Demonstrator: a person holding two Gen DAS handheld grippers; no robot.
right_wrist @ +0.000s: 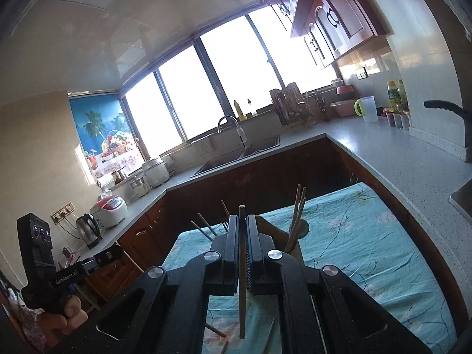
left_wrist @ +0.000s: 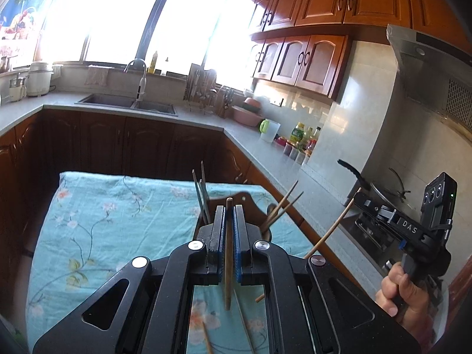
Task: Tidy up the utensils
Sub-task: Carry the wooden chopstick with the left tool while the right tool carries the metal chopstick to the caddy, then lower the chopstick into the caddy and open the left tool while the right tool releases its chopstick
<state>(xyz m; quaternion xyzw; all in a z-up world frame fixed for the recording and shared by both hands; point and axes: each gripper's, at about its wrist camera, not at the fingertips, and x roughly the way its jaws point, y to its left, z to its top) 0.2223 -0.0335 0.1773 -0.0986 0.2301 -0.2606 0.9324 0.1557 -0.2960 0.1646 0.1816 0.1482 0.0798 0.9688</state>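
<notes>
My left gripper is shut on a wooden chopstick that stands nearly upright between its blue pads, above the table. My right gripper is shut on another wooden chopstick, also upright. A dark wooden utensil holder stands just ahead of both grippers; it also shows in the right wrist view. Several chopsticks lean in its right compartment, and several dark flat utensils stick up on its left. Loose chopsticks lie on the cloth below the grippers.
The table carries a turquoise floral cloth. A grey L-shaped counter runs behind and to the right, with a sink, dish rack, jug and bottles. A stove with a pot lies at the right.
</notes>
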